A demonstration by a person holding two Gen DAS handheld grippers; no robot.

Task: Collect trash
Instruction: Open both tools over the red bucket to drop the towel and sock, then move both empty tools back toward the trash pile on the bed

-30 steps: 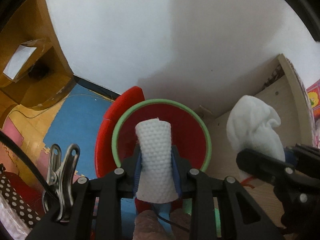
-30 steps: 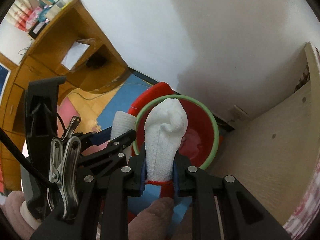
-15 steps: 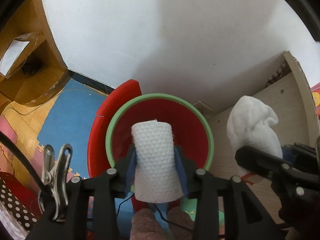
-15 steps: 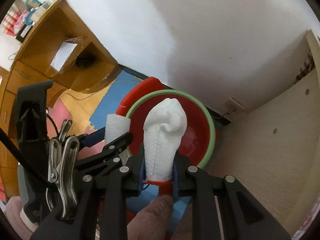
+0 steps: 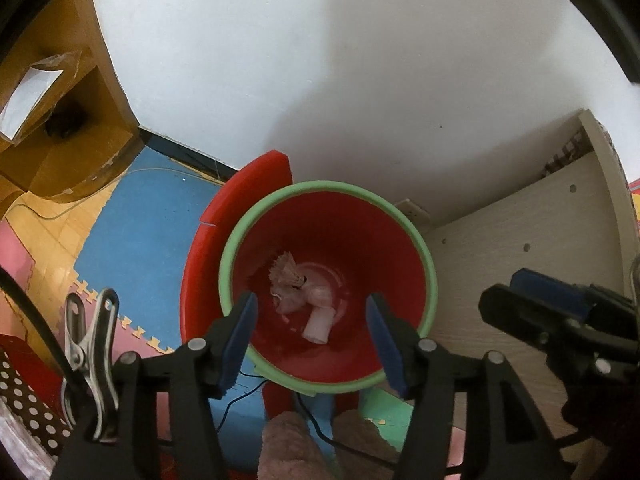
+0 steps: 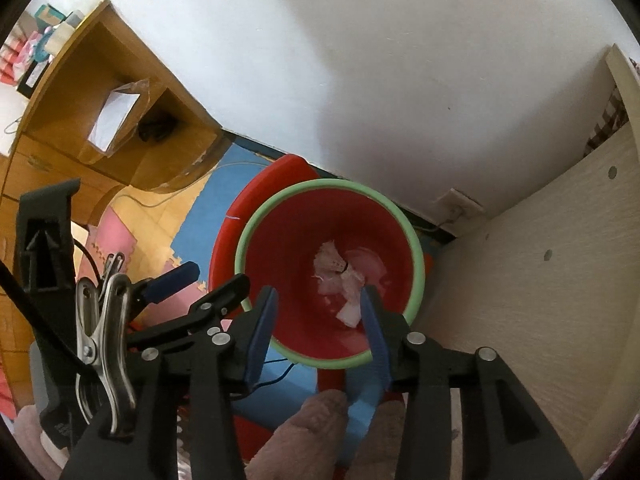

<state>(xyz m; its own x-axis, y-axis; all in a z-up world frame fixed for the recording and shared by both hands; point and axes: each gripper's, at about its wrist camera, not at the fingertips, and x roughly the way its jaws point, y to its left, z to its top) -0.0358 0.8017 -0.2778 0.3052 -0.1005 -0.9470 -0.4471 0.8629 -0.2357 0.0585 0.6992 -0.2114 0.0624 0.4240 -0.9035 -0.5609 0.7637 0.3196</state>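
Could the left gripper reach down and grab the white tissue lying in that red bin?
Probably yes. The left gripper is open right above the red bin, whose mouth is uncovered, and nothing lies between it and the tissue at the bottom. The bin looks deep, though.

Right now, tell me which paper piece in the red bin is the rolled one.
The rolled tissue lies nearest the lower edge of the red bin's floor, a smooth short tube. The crumpled wad beside it is jagged and ragged.

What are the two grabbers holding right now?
Nothing. The left gripper and right gripper are both open and empty above the red bin; white tissue wads lie at its bottom.
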